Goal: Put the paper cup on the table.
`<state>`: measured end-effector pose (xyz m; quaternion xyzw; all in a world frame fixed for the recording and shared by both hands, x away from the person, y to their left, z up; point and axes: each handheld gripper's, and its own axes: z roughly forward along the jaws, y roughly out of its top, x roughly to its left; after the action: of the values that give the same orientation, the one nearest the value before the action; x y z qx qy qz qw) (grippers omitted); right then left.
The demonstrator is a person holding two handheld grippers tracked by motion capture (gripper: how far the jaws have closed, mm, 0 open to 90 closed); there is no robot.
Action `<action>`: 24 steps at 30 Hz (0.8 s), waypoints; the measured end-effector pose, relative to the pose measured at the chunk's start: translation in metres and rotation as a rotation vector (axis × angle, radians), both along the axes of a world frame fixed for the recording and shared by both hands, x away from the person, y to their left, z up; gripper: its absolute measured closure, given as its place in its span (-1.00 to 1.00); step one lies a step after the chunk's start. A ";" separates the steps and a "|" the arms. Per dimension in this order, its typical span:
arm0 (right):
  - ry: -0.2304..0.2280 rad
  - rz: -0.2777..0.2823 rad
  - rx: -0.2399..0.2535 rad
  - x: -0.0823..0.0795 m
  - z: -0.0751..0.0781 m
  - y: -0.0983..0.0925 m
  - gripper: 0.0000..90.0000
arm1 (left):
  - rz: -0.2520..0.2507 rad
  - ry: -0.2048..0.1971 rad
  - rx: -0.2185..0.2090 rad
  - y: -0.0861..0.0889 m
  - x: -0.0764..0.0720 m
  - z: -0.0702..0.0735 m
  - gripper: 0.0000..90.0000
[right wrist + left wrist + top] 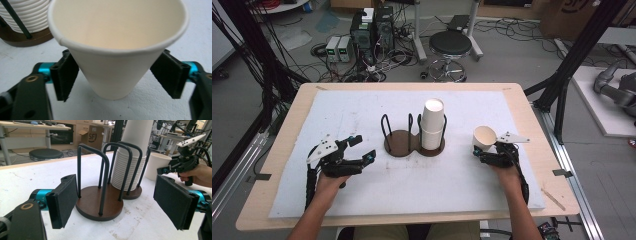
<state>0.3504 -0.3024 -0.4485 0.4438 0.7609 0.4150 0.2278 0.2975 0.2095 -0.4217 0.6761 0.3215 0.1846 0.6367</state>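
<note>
Paper cup just let go, upright between parted pads

The right hand-held gripper (117, 75) stands open around the empty paper cup (117, 47) on the tabletop (362, 200); pulling back crookedly could tip it. Left hand-held gripper (120, 200), apart and empty, faces the wire cup holder (100, 202) with its cup stack (130, 167).

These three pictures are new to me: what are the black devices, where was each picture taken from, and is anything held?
A person holds a hand-operated tool in each hand. The high view looks down on the table. The other two cameras ride on the tools. On the white mat stands a double wire cup holder, with a stack of paper cups in its right half. The left tool is open and empty, pointing at the holder. The right tool has a single paper cup between its pads, which stand apart from it.
</note>
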 end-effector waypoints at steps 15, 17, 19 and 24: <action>-0.060 0.006 0.058 -0.043 0.019 -0.017 -0.52 | 0.009 -0.014 -0.028 0.002 -0.001 0.004 -0.61; -0.083 0.012 0.070 -0.052 0.024 -0.019 -0.52 | 0.015 -0.020 -0.030 0.002 -0.003 0.006 -0.64; -0.106 0.020 0.086 -0.061 0.028 -0.019 -0.52 | 0.016 -0.022 -0.036 0.003 -0.003 0.007 -0.64; -0.146 0.057 0.079 -0.079 0.035 -0.015 -0.52 | 0.016 -0.025 -0.021 0.005 -0.004 0.007 -0.63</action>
<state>0.2709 -0.3171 -0.4130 0.3990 0.7376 0.4823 0.2532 0.2937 0.2142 -0.4142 0.6644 0.3210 0.1947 0.6462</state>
